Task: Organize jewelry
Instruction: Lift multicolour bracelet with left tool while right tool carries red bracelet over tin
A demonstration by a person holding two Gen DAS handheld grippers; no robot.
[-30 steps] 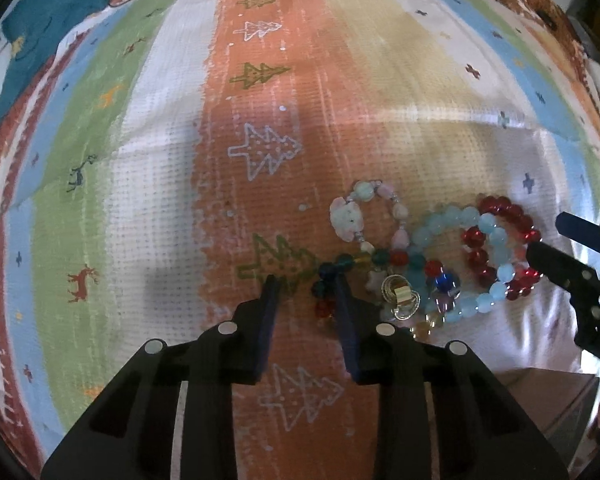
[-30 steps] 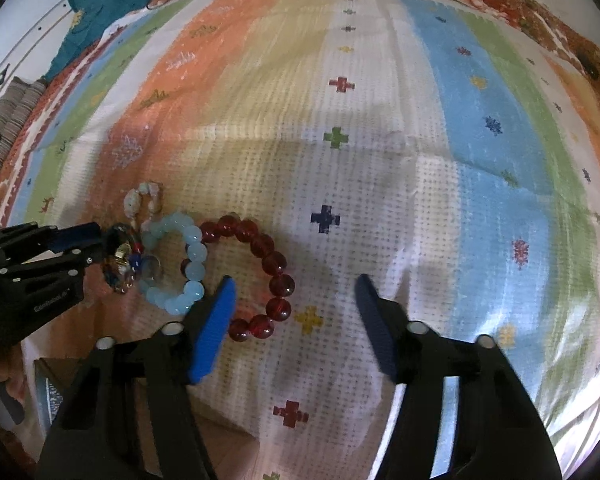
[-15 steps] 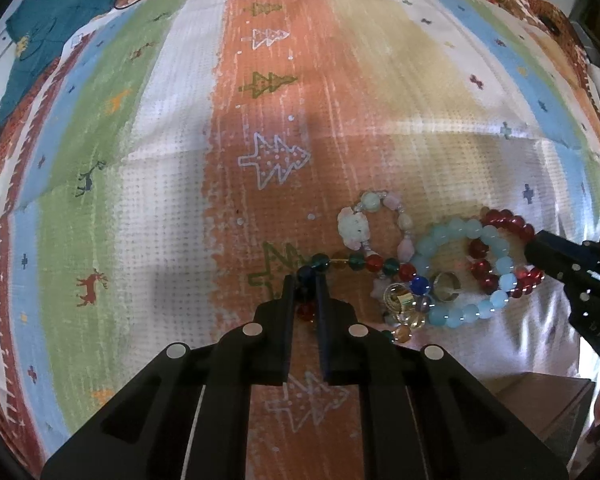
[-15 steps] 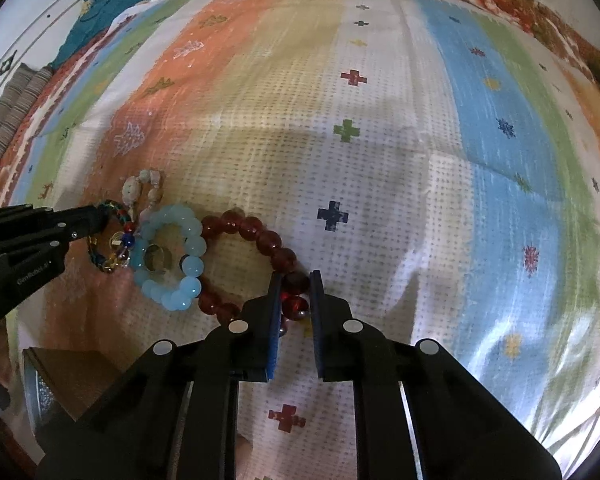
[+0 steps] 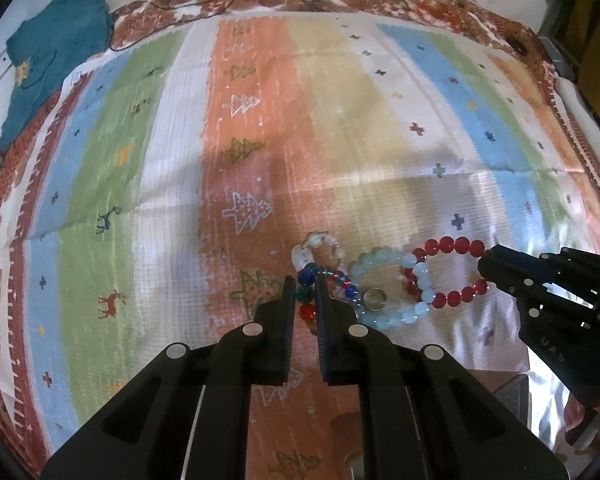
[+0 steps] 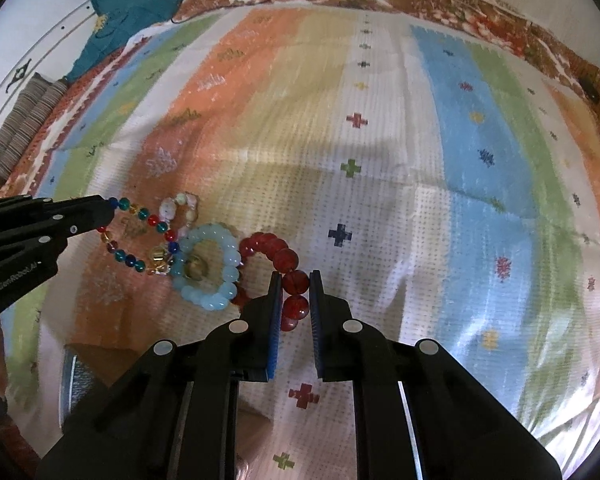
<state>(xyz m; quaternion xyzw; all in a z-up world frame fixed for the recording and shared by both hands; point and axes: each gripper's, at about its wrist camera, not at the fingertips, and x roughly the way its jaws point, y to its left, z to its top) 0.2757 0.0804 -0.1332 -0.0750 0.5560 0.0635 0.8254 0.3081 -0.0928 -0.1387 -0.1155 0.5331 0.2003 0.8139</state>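
Left gripper is clamped on the multicolored bead bracelet; right gripper is clamped on the dark red bead bracelet, both over the striped cloth, with the pale blue bracelet and a small ring inside it lying between them, from 2 to 3 o'clock of the left jaws, and a white-pink bracelet at 12 o'clock. Risk, judged: the loops overlap, so pulling apart may drag the blue one or fling the ring. Whether strands interlock is unclear; a box at 7 o'clock is cut off.
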